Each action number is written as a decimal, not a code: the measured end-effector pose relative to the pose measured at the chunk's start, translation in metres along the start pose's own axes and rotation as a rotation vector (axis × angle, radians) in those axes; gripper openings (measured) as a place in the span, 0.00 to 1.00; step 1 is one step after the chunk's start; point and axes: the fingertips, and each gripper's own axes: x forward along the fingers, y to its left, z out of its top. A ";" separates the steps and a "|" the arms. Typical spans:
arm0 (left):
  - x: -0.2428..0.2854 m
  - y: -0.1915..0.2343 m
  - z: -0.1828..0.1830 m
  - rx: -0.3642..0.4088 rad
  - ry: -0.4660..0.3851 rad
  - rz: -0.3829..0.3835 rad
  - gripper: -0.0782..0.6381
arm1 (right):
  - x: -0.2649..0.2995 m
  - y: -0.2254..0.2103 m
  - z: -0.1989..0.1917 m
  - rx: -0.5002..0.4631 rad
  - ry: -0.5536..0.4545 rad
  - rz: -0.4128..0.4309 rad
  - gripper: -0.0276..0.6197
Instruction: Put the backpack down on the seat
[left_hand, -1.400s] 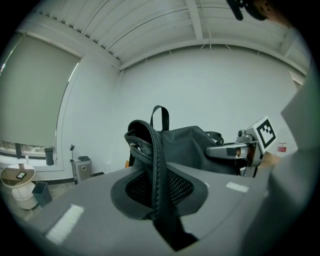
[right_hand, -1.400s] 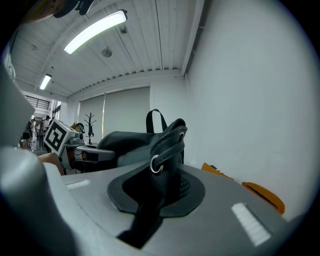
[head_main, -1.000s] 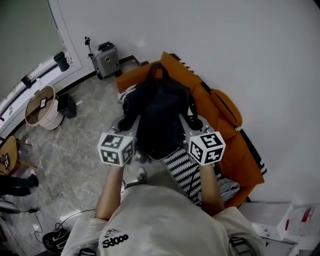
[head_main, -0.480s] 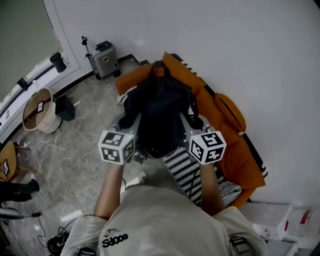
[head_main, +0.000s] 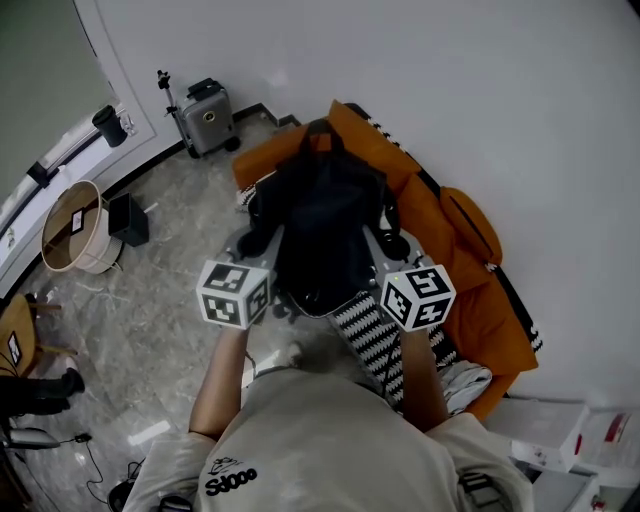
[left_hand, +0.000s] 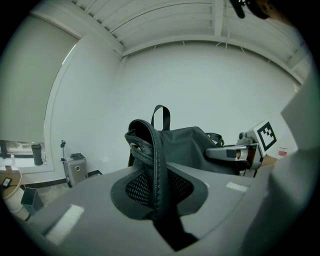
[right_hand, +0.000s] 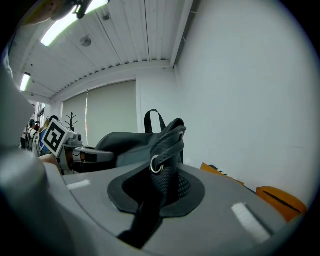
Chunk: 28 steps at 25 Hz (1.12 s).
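A black backpack (head_main: 322, 225) hangs between my two grippers above the orange sofa seat (head_main: 452, 262). My left gripper (head_main: 262, 243) is shut on the backpack's left shoulder strap (left_hand: 156, 172), whose mesh padding stands between the jaws. My right gripper (head_main: 384, 241) is shut on the right shoulder strap (right_hand: 162, 167), with a metal ring showing on it. The bag's top handle (left_hand: 160, 116) stands upright. A black-and-white striped cushion (head_main: 375, 340) lies on the sofa under the bag's near end.
A grey suitcase (head_main: 205, 115) stands by the wall at the sofa's far end. A round wicker basket (head_main: 70, 225) and a small dark box (head_main: 130, 218) sit on the marble floor at left. White boxes (head_main: 560, 440) lie at the lower right.
Both grippers and the backpack have moved a little further over the sofa; the floor items at left have slid back in the head view. The grips are unchanged.
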 end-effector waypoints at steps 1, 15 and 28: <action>0.001 0.005 -0.001 0.000 0.003 -0.003 0.18 | 0.005 0.001 -0.002 0.002 0.002 -0.003 0.11; 0.030 0.062 0.000 0.002 0.036 -0.016 0.18 | 0.066 0.002 -0.004 0.024 0.033 -0.024 0.11; 0.105 0.115 0.009 -0.006 0.012 0.016 0.18 | 0.149 -0.046 0.006 0.045 0.014 -0.002 0.11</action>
